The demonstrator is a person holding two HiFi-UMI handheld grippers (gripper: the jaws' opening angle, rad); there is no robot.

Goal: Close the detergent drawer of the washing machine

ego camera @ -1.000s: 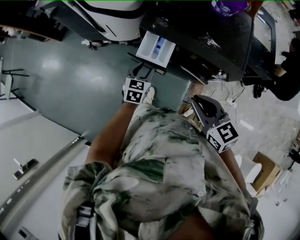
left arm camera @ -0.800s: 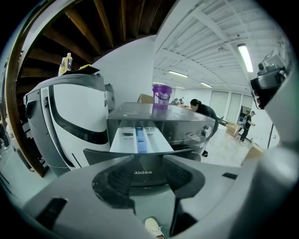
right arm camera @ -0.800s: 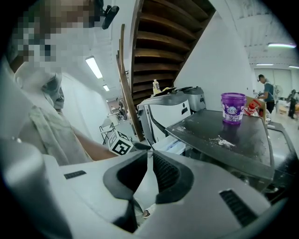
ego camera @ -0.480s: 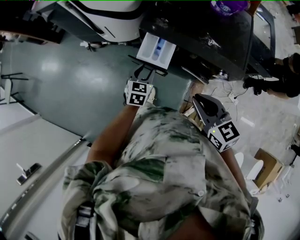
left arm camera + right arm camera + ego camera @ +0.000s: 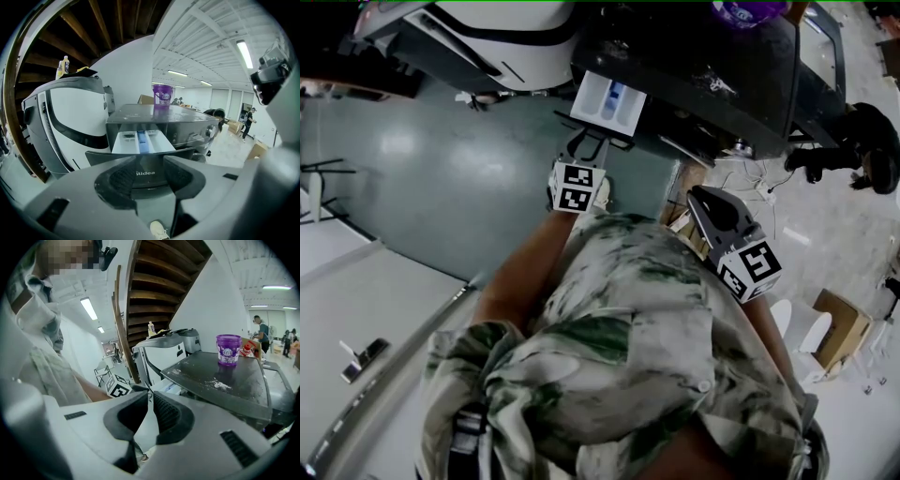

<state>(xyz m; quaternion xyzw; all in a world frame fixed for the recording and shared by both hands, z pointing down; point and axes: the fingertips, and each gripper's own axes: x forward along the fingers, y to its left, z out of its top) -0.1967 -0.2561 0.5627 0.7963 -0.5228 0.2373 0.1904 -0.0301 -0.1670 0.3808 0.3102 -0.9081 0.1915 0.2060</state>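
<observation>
Left gripper [image 5: 146, 174] forward, fingers [image 5: 116, 180] apart, right gripper [image 5: 150, 401] back, fingers [image 5: 167, 413] together

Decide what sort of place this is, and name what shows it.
Probably a large workshop or test hall, not a home laundry: the washing machine stands out on an open floor, long strip lights run overhead, and a cardboard box sits on the ground nearby.

Bystander [image 5: 855, 150] further into view
</observation>
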